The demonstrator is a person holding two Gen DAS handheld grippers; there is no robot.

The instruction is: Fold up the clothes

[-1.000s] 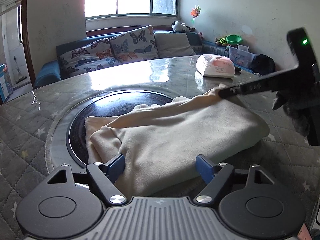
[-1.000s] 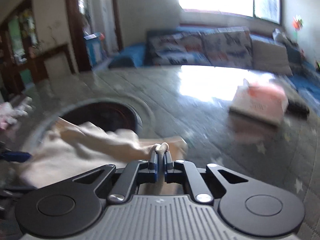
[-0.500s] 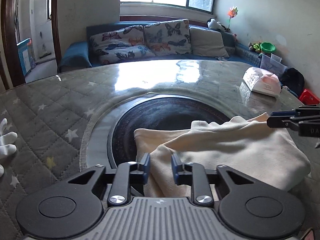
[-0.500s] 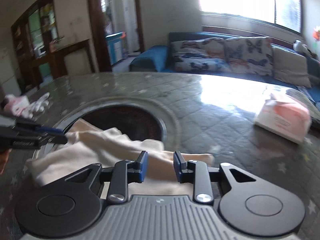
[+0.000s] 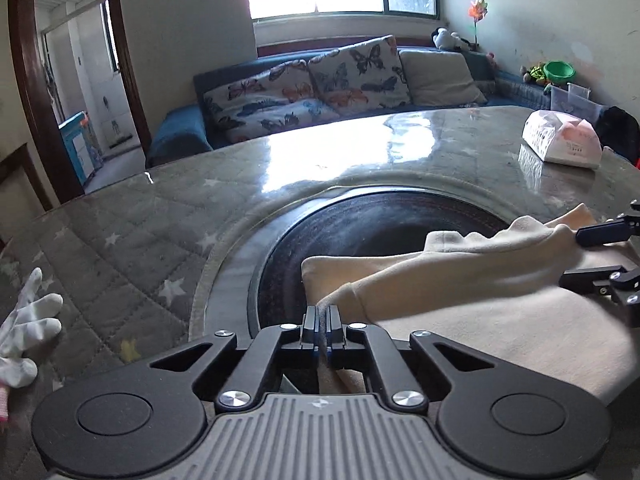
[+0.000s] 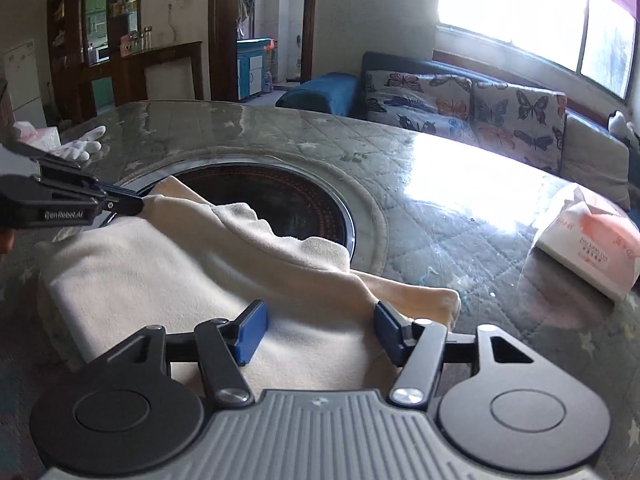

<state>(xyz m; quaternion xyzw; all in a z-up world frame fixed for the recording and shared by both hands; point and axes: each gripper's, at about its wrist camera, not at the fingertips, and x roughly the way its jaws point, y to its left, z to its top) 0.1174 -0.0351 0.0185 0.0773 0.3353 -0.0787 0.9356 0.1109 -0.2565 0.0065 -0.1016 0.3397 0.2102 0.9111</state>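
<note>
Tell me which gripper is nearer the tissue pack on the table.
Right. The right gripper is open over the cream garment's end on the tissue pack's side. The left gripper, shut on the garment's opposite end, sits farther from the pack.

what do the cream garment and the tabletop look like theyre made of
Cream garment: looks like soft fleece or brushed knit, matte and fuzzy, draping in thick rounded folds. Tabletop: seemingly glass or clear plastic over quilted star-print fabric, since it mirrors the window glare.
</note>
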